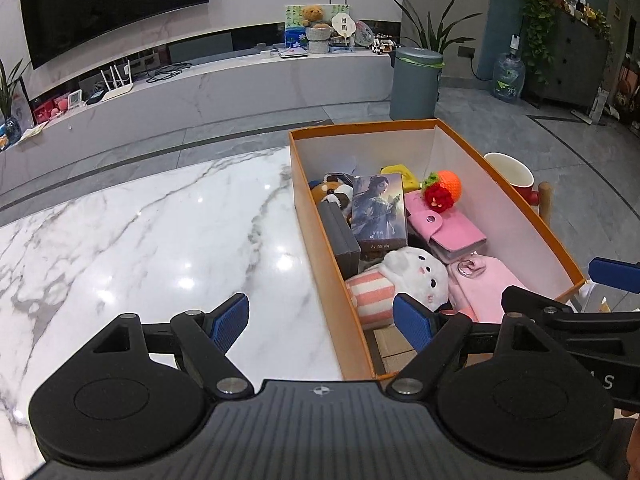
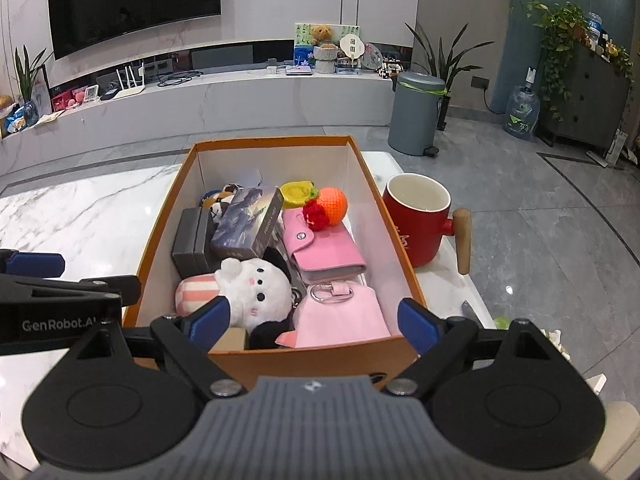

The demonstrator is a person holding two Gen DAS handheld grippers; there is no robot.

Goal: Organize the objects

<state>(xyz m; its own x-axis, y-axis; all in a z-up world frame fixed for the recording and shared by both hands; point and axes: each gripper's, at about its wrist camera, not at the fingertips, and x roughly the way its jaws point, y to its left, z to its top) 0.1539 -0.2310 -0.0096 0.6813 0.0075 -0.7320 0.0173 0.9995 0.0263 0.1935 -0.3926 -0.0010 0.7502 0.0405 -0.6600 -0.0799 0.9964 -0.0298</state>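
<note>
Directly ahead of right claw (image 2: 314, 326): box (image 2: 272, 142).

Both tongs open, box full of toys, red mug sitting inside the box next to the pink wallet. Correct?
One error: the red mug stands outside the orange box, on the marble table beside its right wall. The right wrist view shows it. The pink wallet is inside; the left tongs and right tongs are open.

Red mug (image 1: 516, 178) half hidden behind orange box (image 1: 320, 264).
</note>
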